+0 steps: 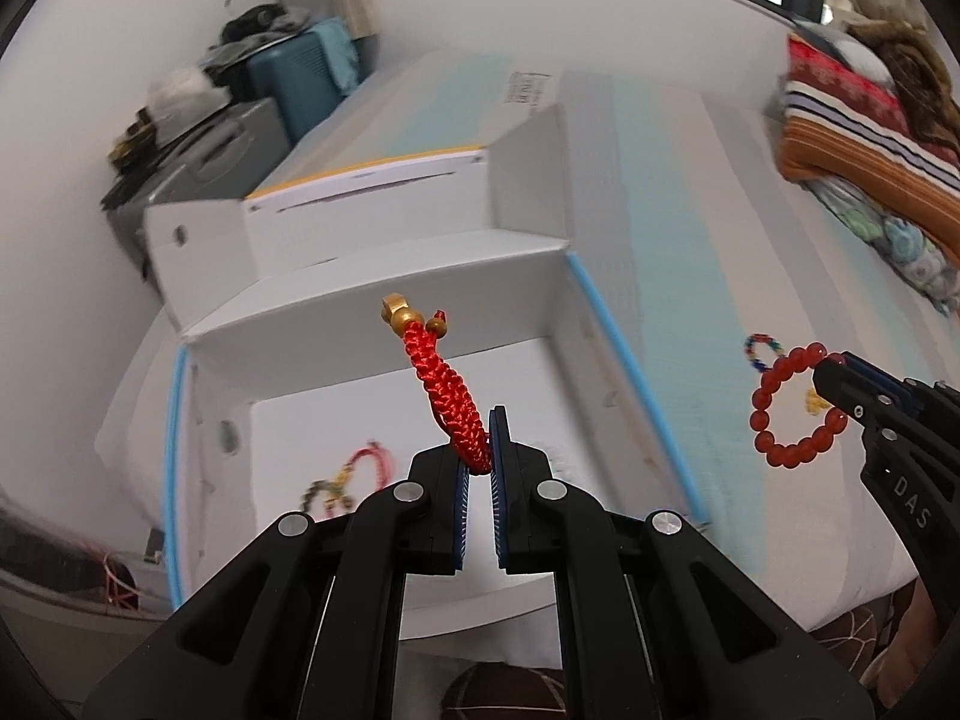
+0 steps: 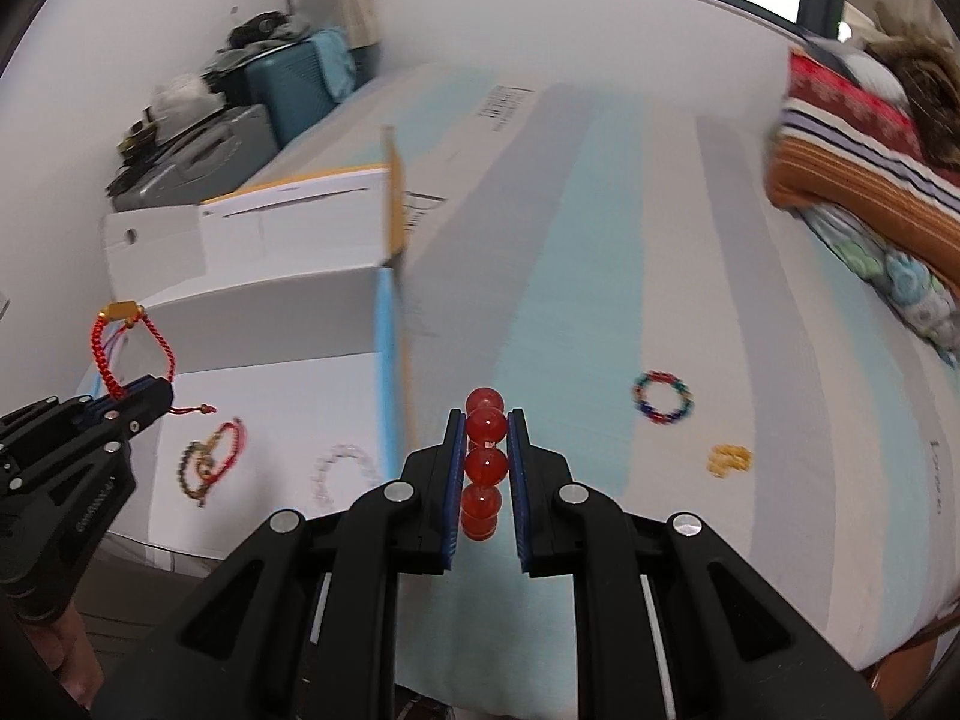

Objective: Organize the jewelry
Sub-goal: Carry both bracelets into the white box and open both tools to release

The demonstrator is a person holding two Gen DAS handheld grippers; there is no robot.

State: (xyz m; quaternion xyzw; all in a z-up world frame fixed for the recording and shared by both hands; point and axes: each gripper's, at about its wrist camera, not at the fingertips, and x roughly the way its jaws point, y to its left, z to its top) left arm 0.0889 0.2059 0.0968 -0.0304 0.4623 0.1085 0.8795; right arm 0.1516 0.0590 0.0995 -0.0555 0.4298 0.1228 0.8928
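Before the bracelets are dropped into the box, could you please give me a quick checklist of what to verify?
1. Left tongs grip the red braided bracelet: ok, pinched at its lower loop.
2. Right tongs grip the red bead bracelet: ok, beads sit between the pads.
3. Left tongs over the open white box: ok.
4. Right tongs over the box: not ok, they are above the striped bedsheet.
5. Space in the box: ok, only the pink cord bracelet and clear bead bracelet lie there.
6. Multicoloured bracelet and yellow piece collected: not ok.
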